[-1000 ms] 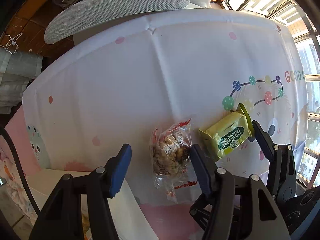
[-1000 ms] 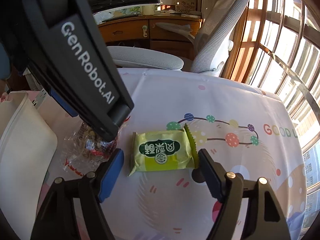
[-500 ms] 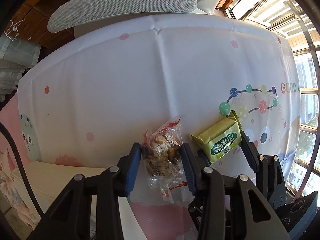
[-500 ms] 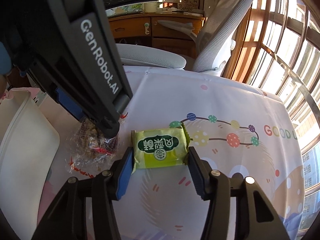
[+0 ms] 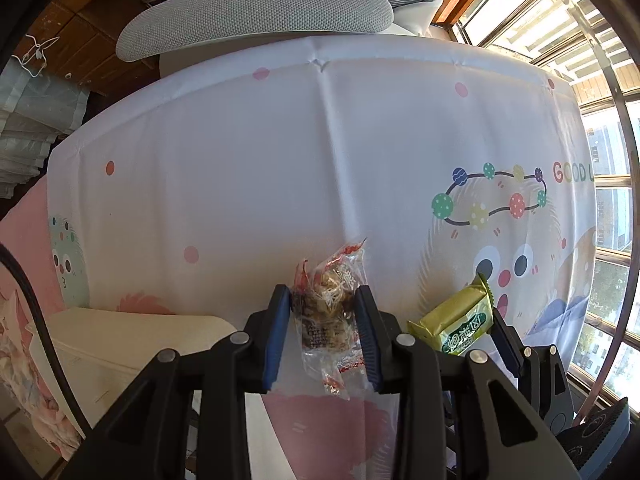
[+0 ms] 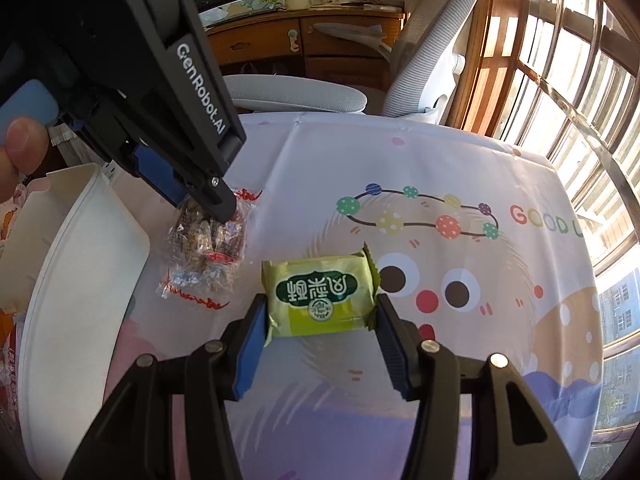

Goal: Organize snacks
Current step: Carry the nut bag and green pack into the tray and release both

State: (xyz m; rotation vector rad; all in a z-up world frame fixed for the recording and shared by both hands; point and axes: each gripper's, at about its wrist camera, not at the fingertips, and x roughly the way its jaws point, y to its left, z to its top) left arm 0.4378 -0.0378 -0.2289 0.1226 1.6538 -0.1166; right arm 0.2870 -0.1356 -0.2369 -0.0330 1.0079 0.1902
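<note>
Left gripper (image 5: 323, 308) points straight down over the table, jaws closing on a clear snack bag (image 5: 328, 312) of brown pieces with red print. Both blue pads touch the sides of the bag, which is crumpled between them. From the right wrist view the same bag (image 6: 206, 256) hangs just under the left tool's tip, its lower end at or just above the cloth; I cannot tell which.

Right gripper (image 6: 320, 320) is tilted down, jaws pinching a green snack packet (image 6: 320, 294) across its width. Both pads press on the packet's side edges. The packet sits flat between the fingers, label up, with a serrated end seam at its far right corner. In the left wrist view this packet (image 5: 460, 324) shows to the right of the clear bag, close beside it but not touching.

The tablecloth (image 5: 280, 160) is white with coloured dots, a cartoon face and "GOOD" lettering. A cream-white tray (image 6: 80, 280) lies at the left edge of the table, near the clear bag. A grey chair seat (image 5: 256, 16) stands at the far side. A thumb (image 6: 22, 144) shows at the far left, on the left tool.
</note>
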